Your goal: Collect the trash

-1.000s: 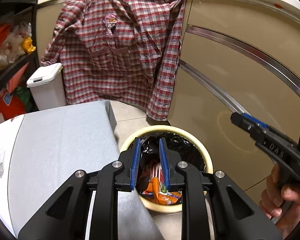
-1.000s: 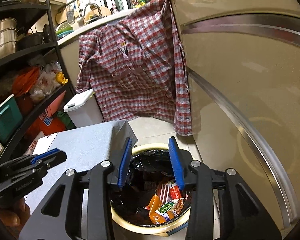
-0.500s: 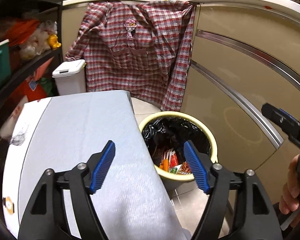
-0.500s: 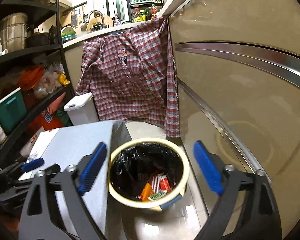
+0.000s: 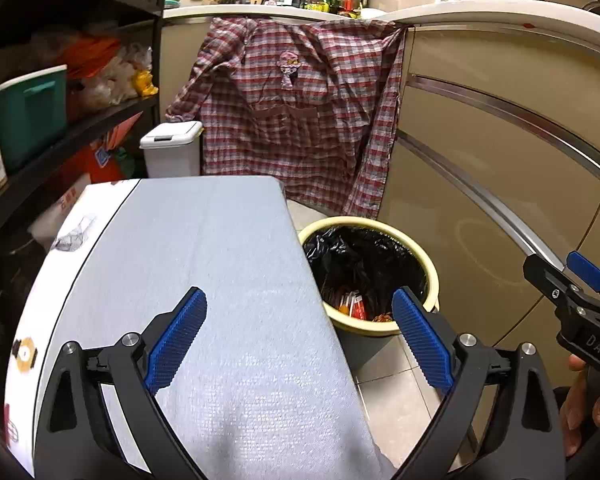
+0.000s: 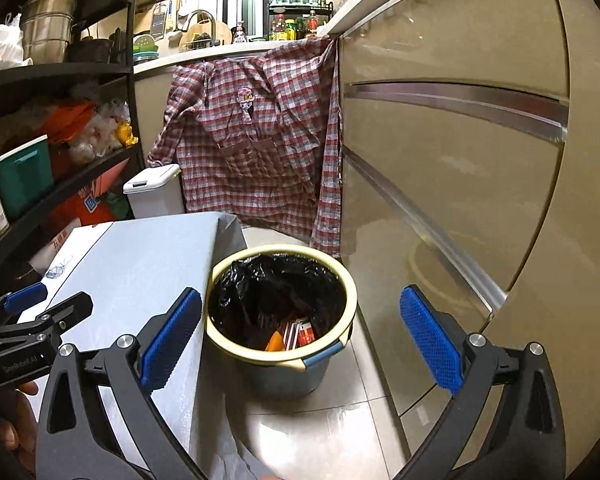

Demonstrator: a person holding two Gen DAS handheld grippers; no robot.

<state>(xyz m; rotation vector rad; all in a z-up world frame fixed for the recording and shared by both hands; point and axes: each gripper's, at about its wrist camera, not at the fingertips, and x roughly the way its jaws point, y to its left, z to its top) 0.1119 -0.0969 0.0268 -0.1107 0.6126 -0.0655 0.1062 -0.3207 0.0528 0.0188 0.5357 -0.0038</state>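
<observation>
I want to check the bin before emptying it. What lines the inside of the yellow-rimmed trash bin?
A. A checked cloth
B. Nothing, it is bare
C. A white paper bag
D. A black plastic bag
D: a crinkled black plastic bag lines the yellow-rimmed trash bin, with colourful wrappers lying at its bottom.

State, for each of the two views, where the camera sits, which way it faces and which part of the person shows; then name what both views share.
Left wrist: on the left gripper, facing down over the grey-covered table; jaws open, right gripper at right.
Right wrist: on the right gripper, facing the trash bin; jaws open, a hand lower left.
Shared: bin, table, plaid shirt.
</observation>
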